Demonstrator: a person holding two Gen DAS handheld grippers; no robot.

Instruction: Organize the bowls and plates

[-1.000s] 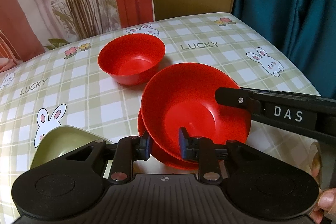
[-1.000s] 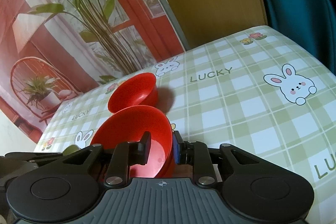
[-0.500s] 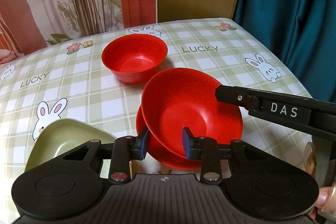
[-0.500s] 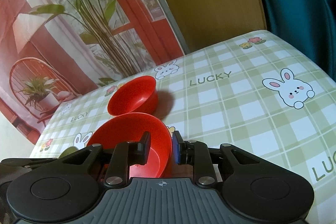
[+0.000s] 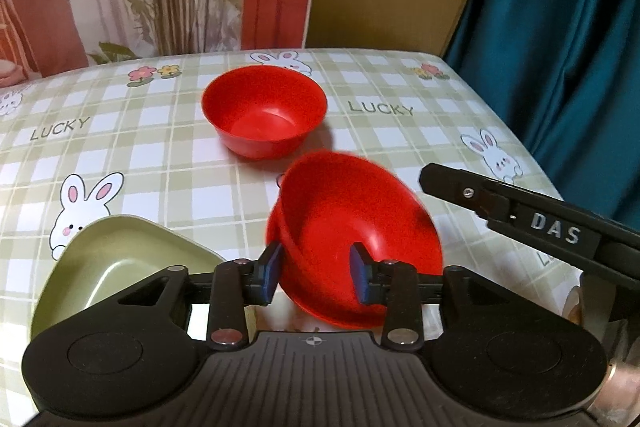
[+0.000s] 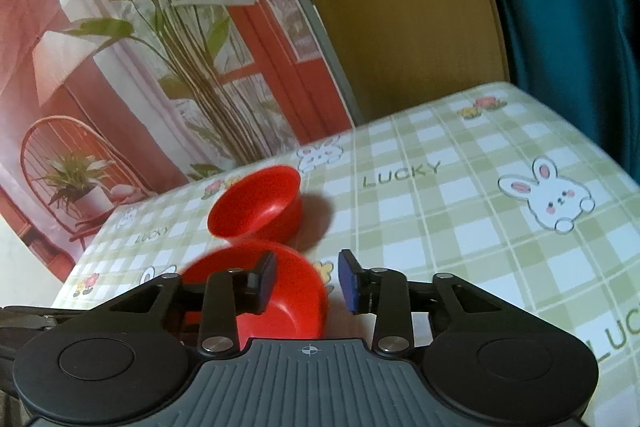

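Observation:
A wide red bowl [image 5: 352,227] lies on the checked tablecloth just ahead of my left gripper [image 5: 316,277]. The left gripper is open, with the bowl's near rim between its fingers. The bowl also shows in the right wrist view [image 6: 292,291]. My right gripper [image 6: 306,281] is open, with the bowl's right rim between its fingers. A smaller, deeper red bowl [image 5: 264,115] stands farther back and shows in the right wrist view [image 6: 256,205] too. A green triangular dish [image 5: 120,267] sits at the near left.
The table [image 5: 120,155] has a green checked cloth with rabbits and LUCKY prints. Its right edge drops off beside a teal curtain [image 5: 568,27]. A printed backdrop and a wooden panel stand behind the far edge. The right tool's arm [image 5: 540,227] reaches in from the right.
The right gripper has opened and let go of the wide red bowl. The bowl has settled onto the table and looks blurred. The left gripper has opened wider and drawn back.

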